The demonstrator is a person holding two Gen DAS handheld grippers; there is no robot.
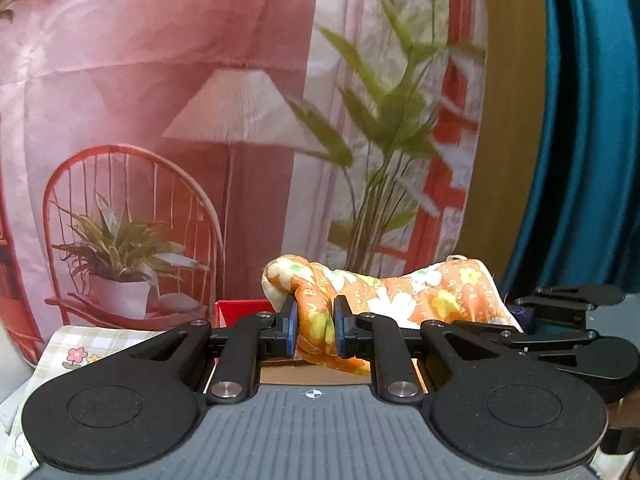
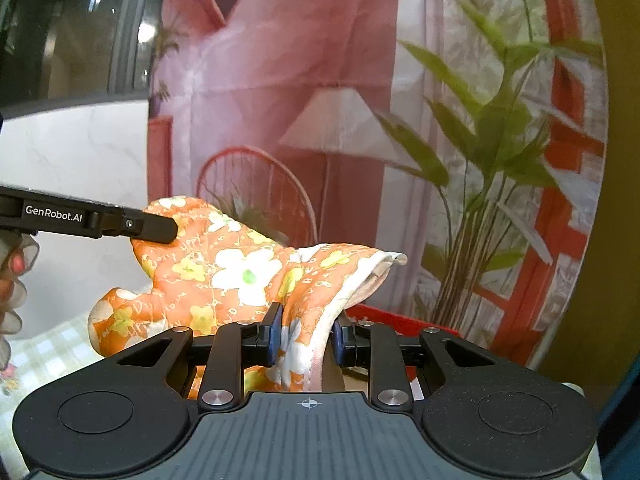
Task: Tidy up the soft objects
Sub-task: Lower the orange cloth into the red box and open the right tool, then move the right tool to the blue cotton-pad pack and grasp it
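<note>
Left gripper pinches the fingertip end of an orange floral oven mitt, its blue pads pressed into the quilted cloth. Right gripper nips the mitt's white-bound cuff edge in the same manner, so the mitt hangs between the two tools, clear of the surface below. Beneath lie a pale checked cloth and a red box rim. Behind stands a printed backdrop showing a lamp, a red chair and green plants; blue drapery hangs at the far right.
</note>
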